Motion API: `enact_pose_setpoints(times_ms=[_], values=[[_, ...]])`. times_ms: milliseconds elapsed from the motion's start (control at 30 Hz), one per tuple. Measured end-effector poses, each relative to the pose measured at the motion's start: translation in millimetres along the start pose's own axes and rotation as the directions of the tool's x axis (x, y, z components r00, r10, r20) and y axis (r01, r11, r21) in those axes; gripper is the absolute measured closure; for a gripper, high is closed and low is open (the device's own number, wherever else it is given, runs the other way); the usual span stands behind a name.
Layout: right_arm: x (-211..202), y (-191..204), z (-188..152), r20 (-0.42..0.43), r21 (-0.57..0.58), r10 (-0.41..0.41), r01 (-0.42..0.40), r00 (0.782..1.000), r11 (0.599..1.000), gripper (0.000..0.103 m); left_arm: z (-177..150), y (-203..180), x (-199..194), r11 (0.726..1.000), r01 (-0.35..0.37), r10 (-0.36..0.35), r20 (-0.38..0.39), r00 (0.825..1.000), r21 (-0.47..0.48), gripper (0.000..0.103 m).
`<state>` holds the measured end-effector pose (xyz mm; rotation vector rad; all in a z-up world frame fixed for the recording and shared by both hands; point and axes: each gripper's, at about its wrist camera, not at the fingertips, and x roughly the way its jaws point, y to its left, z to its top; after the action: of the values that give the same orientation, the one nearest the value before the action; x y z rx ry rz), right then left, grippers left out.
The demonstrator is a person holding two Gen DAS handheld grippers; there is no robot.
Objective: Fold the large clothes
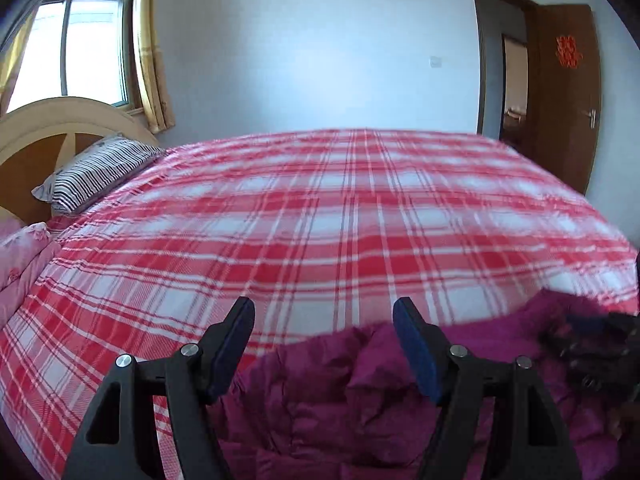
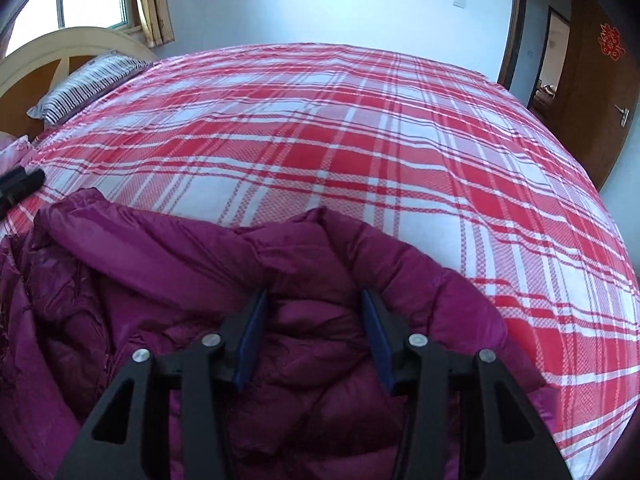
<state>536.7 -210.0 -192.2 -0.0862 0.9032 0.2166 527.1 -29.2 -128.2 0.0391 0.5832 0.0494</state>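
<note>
A red paper-cut sign, the Chinese double-happiness character 囍, is stuck on the brown wooden door. Nothing else in view carries readable writing.

1. A wide bed fills most of both views, covered by a red-and-white plaid sheet spread flat.
2. A curved wooden headboard stands at the upper left.
3. A striped pillow lies against it, on the sheet.
4. Pink floral bedding rests at the left edge.
5. A puffy magenta jacket lies crumpled on the sheet at the lower left of the right wrist view.
</note>
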Motion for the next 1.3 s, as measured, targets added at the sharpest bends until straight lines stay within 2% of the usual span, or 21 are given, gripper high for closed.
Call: enact_pose_setpoints(times_ms=[133,200,233,300,333,567,867,1300], values=[[2.8,-3.6,2.5,0.008,0.025,0.025,-0.026,1.0,0.999,0.051,-2.8,-22.6,19.5,0.995,0.052,-0.044,-0.088,0.995,0.084,0.03],[4.3,-5.6,2.5,0.006,0.039,0.04,-0.041,0.999,0.998,0.051,-15.5,-29.8,33.5,0.993,0.025,-0.008,-0.142,0.99,0.117,0.03],[5.2,-6.9,2.3,0.006,0.047,0.048,-0.048,0.999,0.998,0.051,-24.3,-31.4,43.4,0.992,0.012,0.012,-0.184,0.983,0.128,0.03],[5.8,-7.1,1.6,0.006,0.049,0.05,-0.051,0.999,0.998,0.051,-37.9,-28.5,58.9,0.994,0.042,-0.015,-0.249,0.968,0.105,0.03],[6.2,-5.9,1.7,0.006,0.046,0.047,-0.047,0.999,0.998,0.051,-42.0,-28.7,62.3,0.993,0.047,-0.018,-0.258,0.966,0.107,0.028],[8.7,-2.0,1.4,0.001,0.028,0.018,-0.018,1.0,0.999,0.051,-49.1,-31.5,70.7,0.992,-0.019,0.05,-0.253,0.966,0.126,0.011],[9.5,-3.6,0.7,0.001,0.032,0.019,-0.019,1.0,0.999,0.051,-51.8,-32.6,70.6,0.989,-0.058,0.089,-0.234,0.968,0.135,0.007],[11.9,-2.5,0.8,-0.003,0.026,0.008,-0.008,1.0,1.0,0.051,-51.5,-32.5,75.9,0.99,-0.058,0.09,-0.255,0.963,0.129,0.004]])
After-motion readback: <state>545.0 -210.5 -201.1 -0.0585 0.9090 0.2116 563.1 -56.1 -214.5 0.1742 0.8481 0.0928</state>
